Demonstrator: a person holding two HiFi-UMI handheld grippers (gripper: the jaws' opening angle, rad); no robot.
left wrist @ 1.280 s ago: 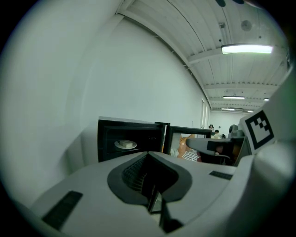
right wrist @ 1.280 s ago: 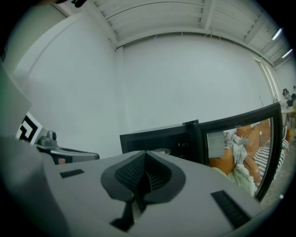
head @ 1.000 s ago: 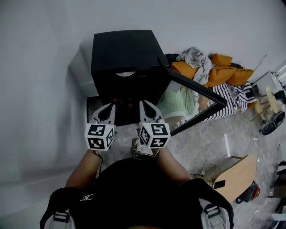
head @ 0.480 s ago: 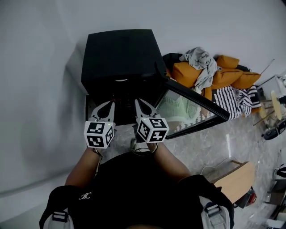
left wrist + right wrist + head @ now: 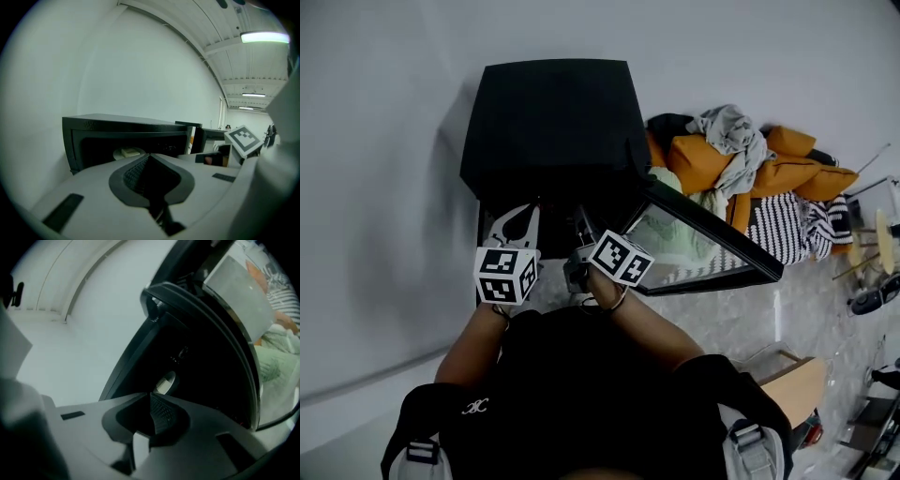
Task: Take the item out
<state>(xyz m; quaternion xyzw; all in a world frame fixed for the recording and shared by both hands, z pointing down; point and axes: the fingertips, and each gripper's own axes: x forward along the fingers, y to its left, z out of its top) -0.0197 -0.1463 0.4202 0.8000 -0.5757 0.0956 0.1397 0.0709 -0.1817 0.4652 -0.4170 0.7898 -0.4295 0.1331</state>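
Observation:
A black oven (image 5: 551, 122) stands on the floor against the wall, its glass door (image 5: 703, 239) swung open to the right. Inside, the left gripper view shows a white plate with a pale block of food (image 5: 127, 152); the right gripper view shows the plate (image 5: 165, 382) deep in the dark cavity. My left gripper (image 5: 525, 210) is shut and empty, pointing at the opening's left side. My right gripper (image 5: 579, 219) is rolled onto its side at the mouth of the opening, jaws together, nothing held. Both stay outside the cavity, apart from the plate.
Orange cushions and grey clothes (image 5: 741, 155) are piled right of the oven, with a striped cloth (image 5: 787, 220) beyond the door. A wooden board (image 5: 787, 375) lies at lower right. The white wall (image 5: 384, 141) runs along the left.
My right gripper has rolled onto its side and moved toward the oven opening. The left gripper has hardly shifted. Both stay shut.

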